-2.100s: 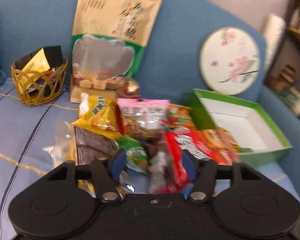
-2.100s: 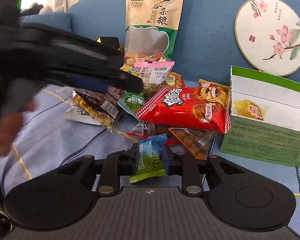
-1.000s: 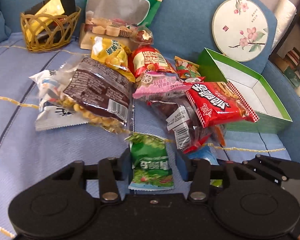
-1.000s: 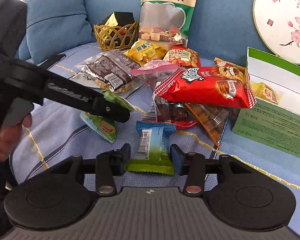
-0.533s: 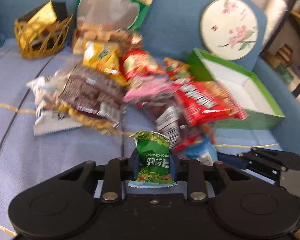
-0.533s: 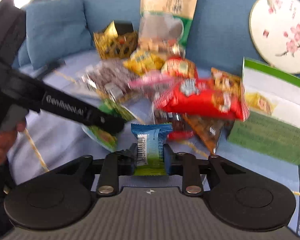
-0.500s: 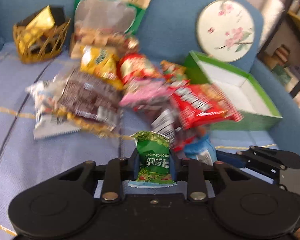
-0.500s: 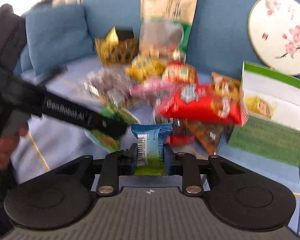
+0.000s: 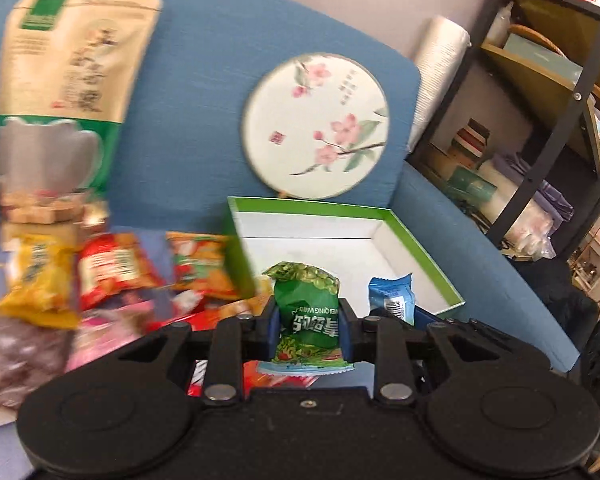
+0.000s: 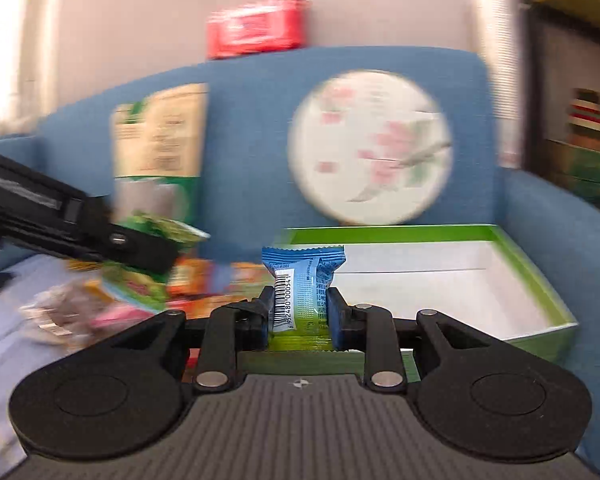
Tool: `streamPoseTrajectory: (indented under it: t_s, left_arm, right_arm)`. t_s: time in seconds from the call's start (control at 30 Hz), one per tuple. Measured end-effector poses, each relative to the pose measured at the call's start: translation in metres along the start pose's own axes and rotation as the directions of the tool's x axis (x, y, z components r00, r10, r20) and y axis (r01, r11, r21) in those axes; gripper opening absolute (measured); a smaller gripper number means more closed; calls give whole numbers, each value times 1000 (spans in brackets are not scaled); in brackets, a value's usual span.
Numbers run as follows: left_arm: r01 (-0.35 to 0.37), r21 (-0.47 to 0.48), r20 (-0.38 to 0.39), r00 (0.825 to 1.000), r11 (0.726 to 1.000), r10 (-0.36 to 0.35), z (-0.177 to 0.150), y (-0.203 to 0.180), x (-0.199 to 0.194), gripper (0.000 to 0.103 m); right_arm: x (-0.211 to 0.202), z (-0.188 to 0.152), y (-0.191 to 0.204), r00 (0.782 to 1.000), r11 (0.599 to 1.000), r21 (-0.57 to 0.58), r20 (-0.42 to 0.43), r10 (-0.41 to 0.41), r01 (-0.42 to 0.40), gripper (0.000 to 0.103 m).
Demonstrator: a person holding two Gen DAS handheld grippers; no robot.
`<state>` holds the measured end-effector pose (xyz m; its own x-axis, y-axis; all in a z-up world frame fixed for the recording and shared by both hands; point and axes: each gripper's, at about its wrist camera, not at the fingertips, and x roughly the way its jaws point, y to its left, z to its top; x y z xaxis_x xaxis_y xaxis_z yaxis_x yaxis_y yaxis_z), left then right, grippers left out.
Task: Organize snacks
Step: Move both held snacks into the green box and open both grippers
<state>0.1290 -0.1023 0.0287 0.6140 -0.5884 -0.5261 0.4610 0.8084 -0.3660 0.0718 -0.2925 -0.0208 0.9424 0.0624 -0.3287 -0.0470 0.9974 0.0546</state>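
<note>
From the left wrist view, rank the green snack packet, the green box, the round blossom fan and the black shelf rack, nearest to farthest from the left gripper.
1. Green snack packet: clamped between the left gripper's fingers.
2. Green box: just beyond, slightly right, open on the sofa seat.
3. Round blossom fan: behind the box, against the sofa back.
4. Black shelf rack: far right, past the sofa arm.

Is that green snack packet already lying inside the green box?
No, the green packet is clamped between the left gripper fingers, held up in front of the green box, not lying in it.
</note>
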Motion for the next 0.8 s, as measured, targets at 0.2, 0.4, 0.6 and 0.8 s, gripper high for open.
streamPoseTrajectory:
  t_s: [0.2, 0.4, 0.6, 0.8]
  left_arm:
    - [21, 30, -20, 1000, 999, -20, 9, -18, 53, 56]
    - [15, 42, -67, 998, 999, -12, 8, -22, 98, 56]
    - [-10, 73, -66, 998, 997, 15, 4, -20, 112, 98]
    - [-12, -9, 41, 999, 1000, 13, 4, -5, 61, 103]
  right_arm:
    - [22, 1, -36, 995, 992, 70, -5, -103, 103, 46]
    - [29, -3, -48, 989, 987, 61, -19, -145, 146, 47]
    - [43, -10, -47, 982, 986, 3, -84, -168, 169, 66]
    - [18, -7, -27, 974, 967, -114, 31, -226, 228, 103]
